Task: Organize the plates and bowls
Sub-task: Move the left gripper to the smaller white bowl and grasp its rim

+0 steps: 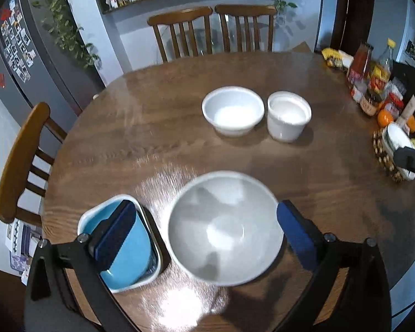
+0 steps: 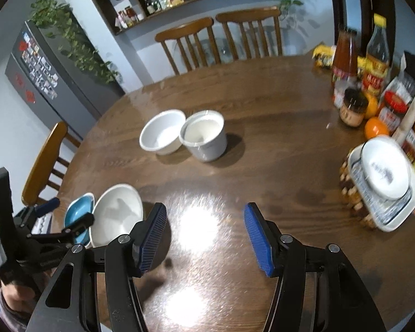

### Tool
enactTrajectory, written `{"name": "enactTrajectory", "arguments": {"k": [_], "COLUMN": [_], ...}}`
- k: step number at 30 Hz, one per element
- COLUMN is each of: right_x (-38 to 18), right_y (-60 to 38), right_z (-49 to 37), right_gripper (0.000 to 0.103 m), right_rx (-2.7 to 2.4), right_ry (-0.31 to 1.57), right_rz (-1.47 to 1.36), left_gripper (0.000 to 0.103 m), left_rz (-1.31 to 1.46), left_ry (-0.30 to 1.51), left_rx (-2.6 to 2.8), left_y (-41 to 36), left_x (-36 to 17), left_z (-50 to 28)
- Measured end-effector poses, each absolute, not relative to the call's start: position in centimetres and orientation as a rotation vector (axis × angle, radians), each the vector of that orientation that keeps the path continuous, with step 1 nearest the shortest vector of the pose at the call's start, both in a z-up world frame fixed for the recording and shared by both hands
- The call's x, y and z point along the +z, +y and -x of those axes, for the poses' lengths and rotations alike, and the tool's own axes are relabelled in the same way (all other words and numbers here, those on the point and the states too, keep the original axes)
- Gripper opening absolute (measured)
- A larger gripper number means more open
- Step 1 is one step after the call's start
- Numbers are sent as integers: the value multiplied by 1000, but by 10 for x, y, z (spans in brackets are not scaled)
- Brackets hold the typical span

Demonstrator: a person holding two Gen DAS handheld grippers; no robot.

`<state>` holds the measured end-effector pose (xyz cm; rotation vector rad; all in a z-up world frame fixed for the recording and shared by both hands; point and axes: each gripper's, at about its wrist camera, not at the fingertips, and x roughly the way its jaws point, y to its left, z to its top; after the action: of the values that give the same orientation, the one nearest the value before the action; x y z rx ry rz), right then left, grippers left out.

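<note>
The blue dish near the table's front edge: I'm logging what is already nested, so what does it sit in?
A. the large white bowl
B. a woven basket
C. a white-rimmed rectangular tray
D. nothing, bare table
C: in the left wrist view the blue dish lies inside a white-rimmed rectangular tray, beside the large white bowl, not in it.

We've got the left gripper [image 1: 207, 229] tilted down, jaws spread full wide, blue pads [image 1: 112, 235] well apart, touching nothing. In the right wrist view it sits at far left, w/ our left hand [image 2: 12, 293] wrapped round its handle, sleeve edge just showing. Right gripper [image 2: 204, 239] also tilted down, jaws approx. half apart, nothing btwn its pads [image 2: 258, 239]. Right hand not visible.
</note>
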<state>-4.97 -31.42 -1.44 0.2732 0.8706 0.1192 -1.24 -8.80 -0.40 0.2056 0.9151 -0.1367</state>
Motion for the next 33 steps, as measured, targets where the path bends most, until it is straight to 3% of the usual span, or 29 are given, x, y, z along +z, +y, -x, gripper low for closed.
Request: {"name": "enactTrajectory", "arguments": {"k": [18,24,33], "right_x": [67,58,-12], "right_y": [-299,-281,-252], "right_z": [-28,-81,-151], "right_gripper": [59,59,59], "right_rx": [133,144,178], "right_ry": [753,812,1007], "right_rz": [-160,-139,-77], "left_gripper": [102,102,101], "left_rz": [-170,-125,-126], "left_ry": [747,827,1010], "left_rx": [-121,-103,-112], "left_y": [-92,-81,-76], "left_x": [88,58,-24], "left_z": [-72,-113,-151]}}
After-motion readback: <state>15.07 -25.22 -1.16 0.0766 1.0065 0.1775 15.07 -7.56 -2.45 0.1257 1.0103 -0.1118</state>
